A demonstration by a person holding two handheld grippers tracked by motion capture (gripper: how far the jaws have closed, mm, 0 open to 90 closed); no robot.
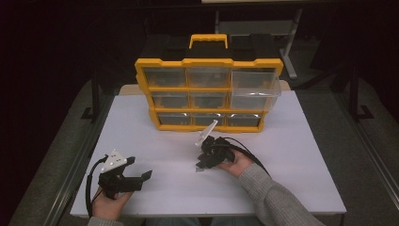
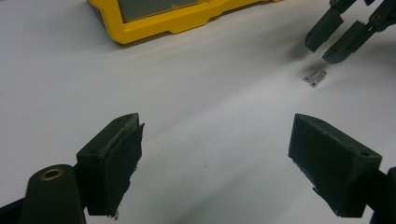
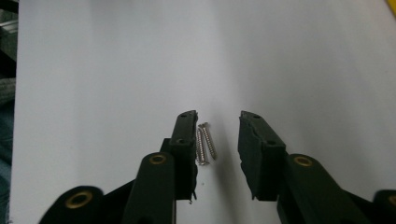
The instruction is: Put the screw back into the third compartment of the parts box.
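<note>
Two small silver screws (image 3: 206,142) lie side by side on the white table top (image 1: 291,155). My right gripper (image 3: 217,123) points down at them with a jaw on either side; the left jaw stands close beside them, the pads do not press on them, and it is open. From the left gripper view the screws (image 2: 315,78) lie just below the tips of the right gripper (image 2: 322,49). My left gripper (image 2: 215,135) stands wide open with nothing between its jaws, low over the table at the front left (image 1: 139,168). The right gripper (image 1: 203,164) is near the table's middle.
A yellow organizer box (image 1: 209,94) with clear drawers stands upright at the back of the table; its top right drawer (image 1: 256,87) is pulled out. Its lower corner (image 2: 154,25) shows in the left gripper view. Dark floor and a frame surround the table.
</note>
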